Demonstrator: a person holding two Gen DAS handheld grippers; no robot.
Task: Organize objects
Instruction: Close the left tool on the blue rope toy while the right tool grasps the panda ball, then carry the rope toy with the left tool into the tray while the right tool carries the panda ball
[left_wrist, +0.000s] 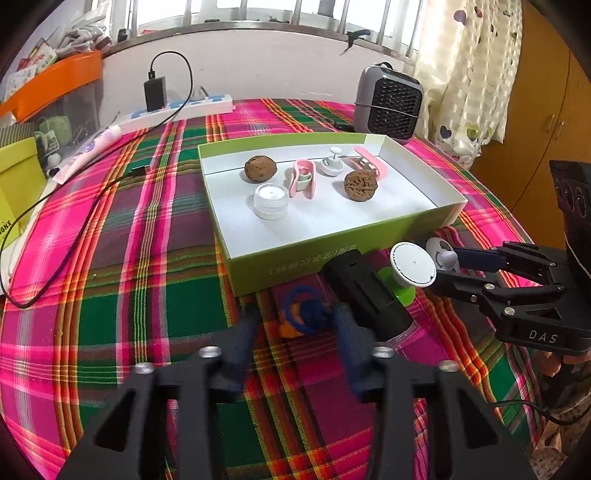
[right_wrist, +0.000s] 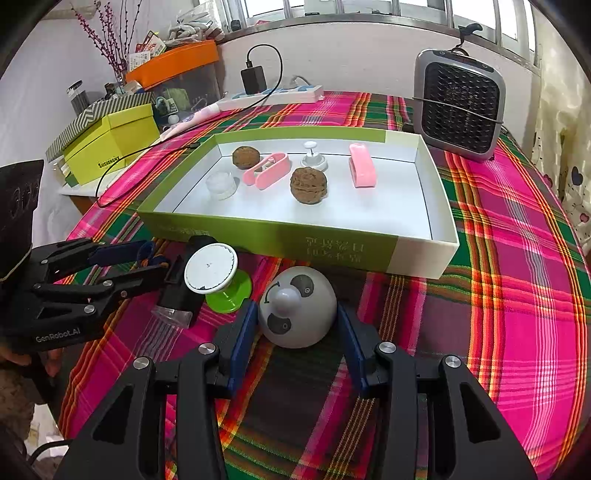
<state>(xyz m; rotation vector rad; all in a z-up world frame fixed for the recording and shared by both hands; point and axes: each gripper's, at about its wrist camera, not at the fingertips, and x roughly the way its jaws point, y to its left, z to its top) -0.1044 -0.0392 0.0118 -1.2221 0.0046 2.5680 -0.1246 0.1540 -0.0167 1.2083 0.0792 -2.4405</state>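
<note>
A small blue coil with an orange piece (left_wrist: 306, 314) lies on the plaid cloth between the pads of my left gripper (left_wrist: 295, 317). The jaws stand narrow, with a slim gap still showing on the left side. In the right wrist view my right gripper (right_wrist: 297, 325) is shut on a white panda-faced dome (right_wrist: 299, 306), a pad against each flank. Just beyond them the green-and-white box (right_wrist: 277, 236) holds two walnuts (right_wrist: 308, 184), two pink clips (right_wrist: 362, 170), a clear jar (right_wrist: 221, 184) and a white knob (right_wrist: 314, 157).
A white disc on a green base (right_wrist: 212, 271) and a black cylinder (right_wrist: 184, 291) lie between the two grippers, in front of the box. A grey heater (right_wrist: 458, 103) stands at the back right. A power strip with a black cable (left_wrist: 184, 105) and a yellow-green box (right_wrist: 110, 140) sit at the back left.
</note>
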